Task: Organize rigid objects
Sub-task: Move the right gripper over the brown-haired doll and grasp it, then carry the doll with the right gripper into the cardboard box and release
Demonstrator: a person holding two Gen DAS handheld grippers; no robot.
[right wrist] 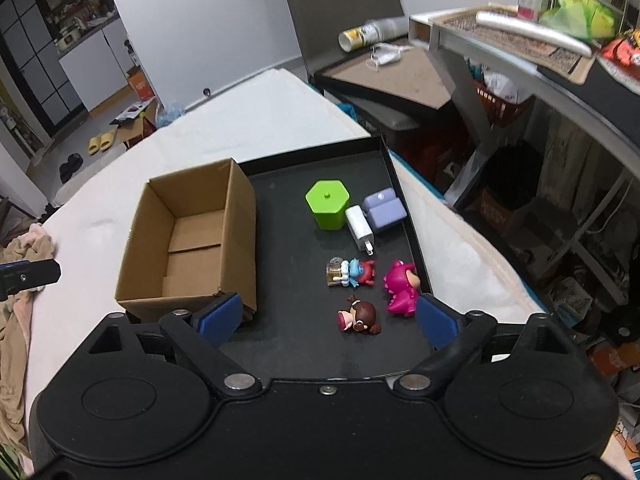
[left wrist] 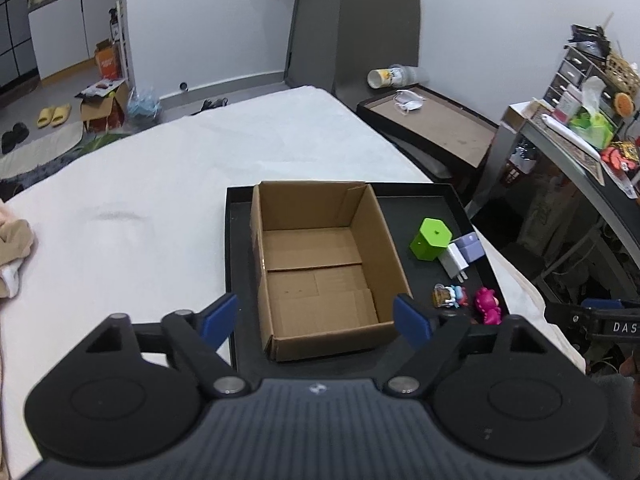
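Note:
An open, empty cardboard box [left wrist: 320,264] [right wrist: 188,240] stands on the left part of a black tray [left wrist: 424,216] [right wrist: 300,344]. To its right on the tray lie a green hexagonal container [right wrist: 327,204] [left wrist: 430,239], a white charger [right wrist: 360,226] [left wrist: 454,261], a lilac block [right wrist: 384,209] [left wrist: 470,246], a small blue-and-red figure [right wrist: 352,272] [left wrist: 450,294], a pink dinosaur figure [right wrist: 400,286] [left wrist: 488,304] and a brown-haired doll figure [right wrist: 360,315]. My left gripper [left wrist: 316,320] is open and empty, above the box's near edge. My right gripper [right wrist: 328,320] is open and empty, above the doll figure.
The tray rests on a white bed [left wrist: 160,200]. Beige cloth [right wrist: 24,264] lies at the bed's left. A dark side table [left wrist: 432,128] with a mask and a cluttered shelf [right wrist: 560,40] stand to the right. The right gripper's edge [left wrist: 600,320] shows beside the tray.

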